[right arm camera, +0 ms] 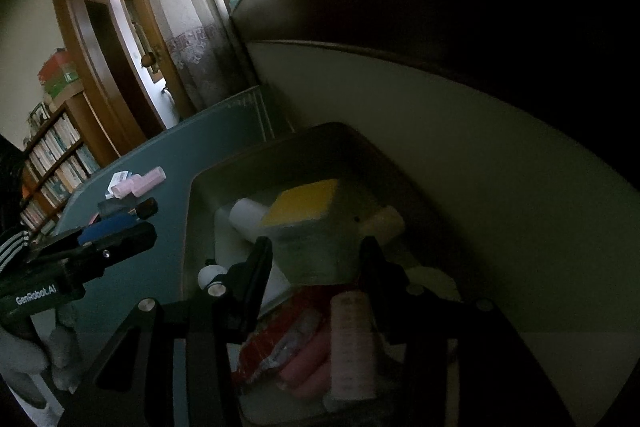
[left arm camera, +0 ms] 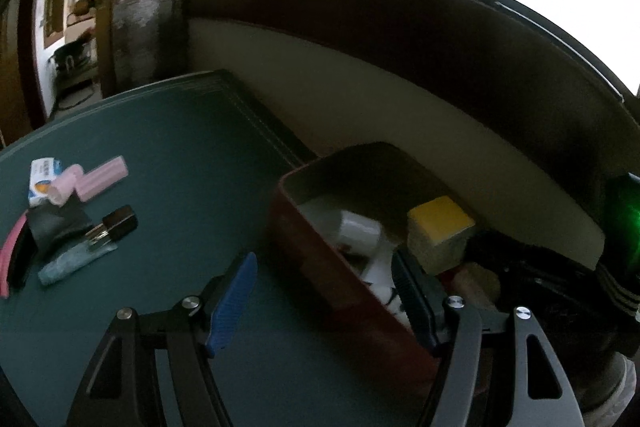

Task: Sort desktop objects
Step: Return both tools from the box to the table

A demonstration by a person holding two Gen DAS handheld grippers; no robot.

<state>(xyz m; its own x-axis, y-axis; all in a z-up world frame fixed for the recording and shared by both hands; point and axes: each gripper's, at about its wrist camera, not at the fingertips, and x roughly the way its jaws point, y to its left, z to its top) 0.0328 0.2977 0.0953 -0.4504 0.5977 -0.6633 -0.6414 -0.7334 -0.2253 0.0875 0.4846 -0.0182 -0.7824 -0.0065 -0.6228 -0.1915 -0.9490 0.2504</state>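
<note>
Between the left claw's (left arm camera: pixel 324 301) two blue-padded fingers, spread wide and empty, runs the near wall of one red rectangular bin (left arm camera: pixel 320 267) on the teal table (left arm camera: pixel 180 167). Over the bin's contents, one yellow-topped cube (right arm camera: pixel 308 223) among them, the right claw (right arm camera: pixel 316 267) hangs part-open, gripping nothing. White lettering "GenRobot.AI" marks the left claw's body.

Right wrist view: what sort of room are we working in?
Probably a home study or bedroom: a bookshelf full of books, a wooden door, a lace curtain by the window, and a desk mat.
</note>
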